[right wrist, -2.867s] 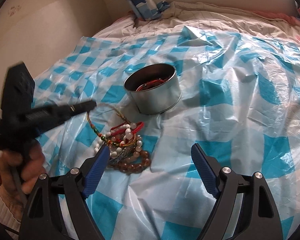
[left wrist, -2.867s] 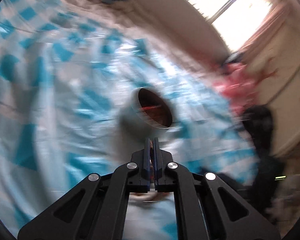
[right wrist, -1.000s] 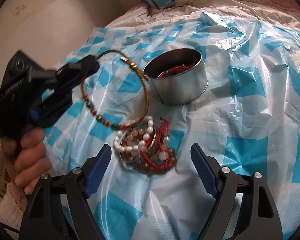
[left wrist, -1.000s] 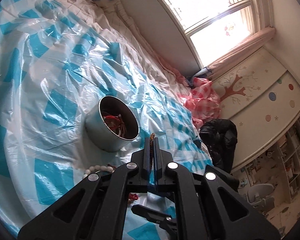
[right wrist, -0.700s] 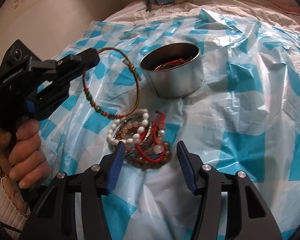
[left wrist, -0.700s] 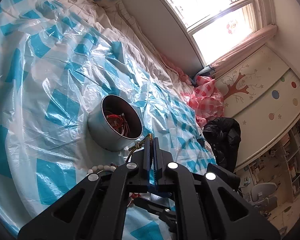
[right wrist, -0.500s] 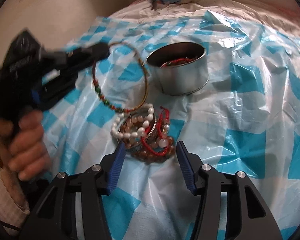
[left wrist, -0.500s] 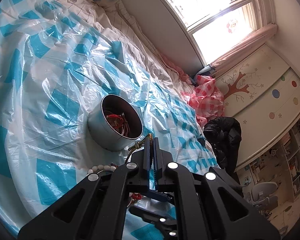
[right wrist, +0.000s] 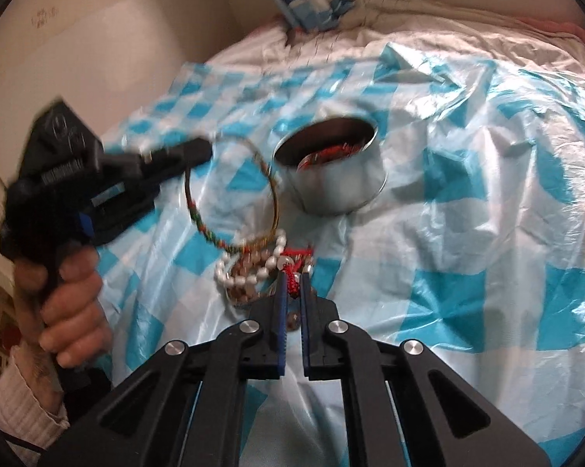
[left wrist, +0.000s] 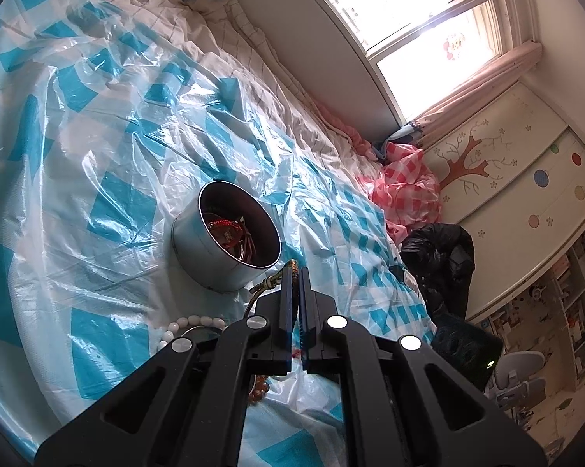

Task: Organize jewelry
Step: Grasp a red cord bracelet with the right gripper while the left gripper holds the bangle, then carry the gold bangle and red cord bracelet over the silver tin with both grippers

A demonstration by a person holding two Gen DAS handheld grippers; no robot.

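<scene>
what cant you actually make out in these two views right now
- Right wrist view: whether the right gripper truly pinches the red cord bracelet; its fingers cover the contact.
- Right wrist view: left gripper and braided bangle are motion-blurred, so bead detail is lost.
- Left wrist view: most of the bracelet pile is hidden behind that gripper's body.
- Both views: the tin's contents, a red tangle in shadow, cannot be counted.

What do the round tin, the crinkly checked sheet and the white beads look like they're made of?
The tin looks like thin bare metal: dull silver wall with soft reflections. The checked sheet looks like thin plastic film: glossy, crinkled, semi-transparent over the bedding. The white beads are smooth and slightly shiny, pearl-like; whether pearl, plastic or stone can't be told.
</scene>
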